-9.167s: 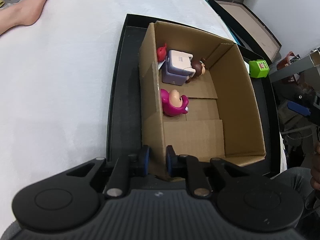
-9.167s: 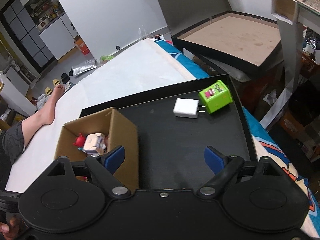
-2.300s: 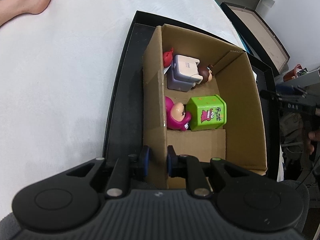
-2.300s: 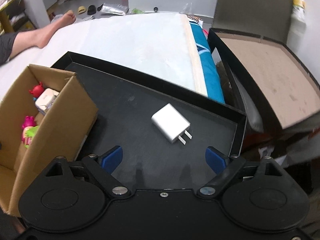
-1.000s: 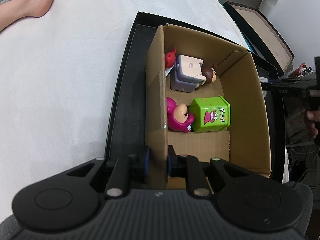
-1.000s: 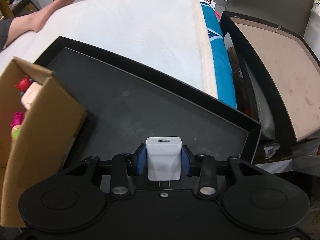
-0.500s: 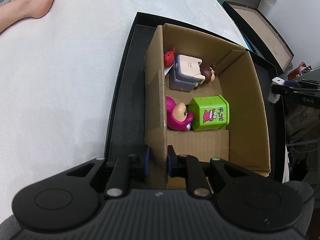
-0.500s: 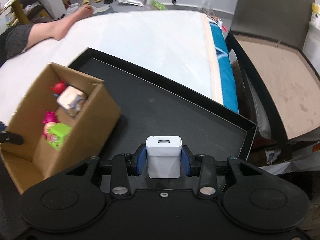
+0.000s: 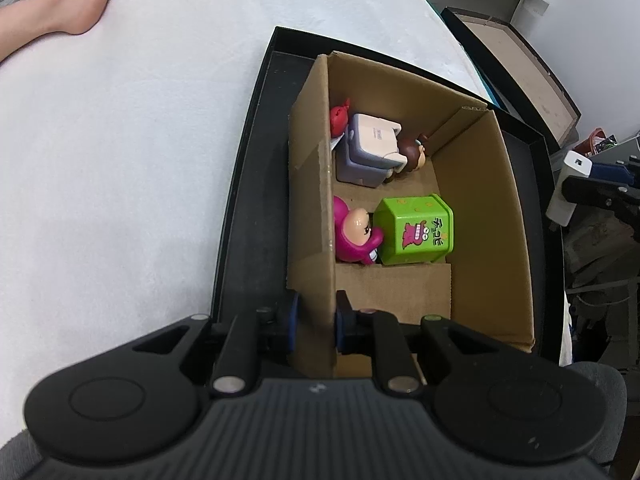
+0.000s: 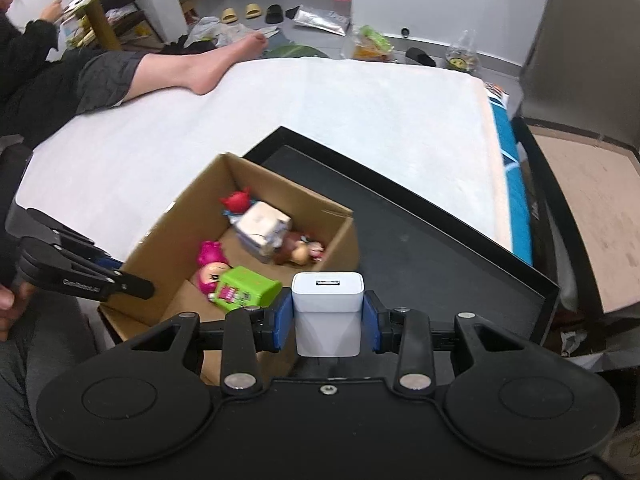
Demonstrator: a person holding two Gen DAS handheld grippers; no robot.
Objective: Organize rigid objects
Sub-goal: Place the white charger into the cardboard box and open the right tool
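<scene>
Your left gripper is clamped on the cardboard box wall. Inside sit 5 toys, including the green cube. Your right gripper pinches the white USB charger beside the box; only it remains.

The left gripper is covering the near end of the cardboard box wall that its closed jaws are pinching, so the corner beneath them is staying hidden. Ahead of those jaws, the pink figure is lying half behind that wall, and the brown figure is showing only partly past the lavender case. Between the right gripper's jaws, the white charger is hiding its prongs.
</scene>
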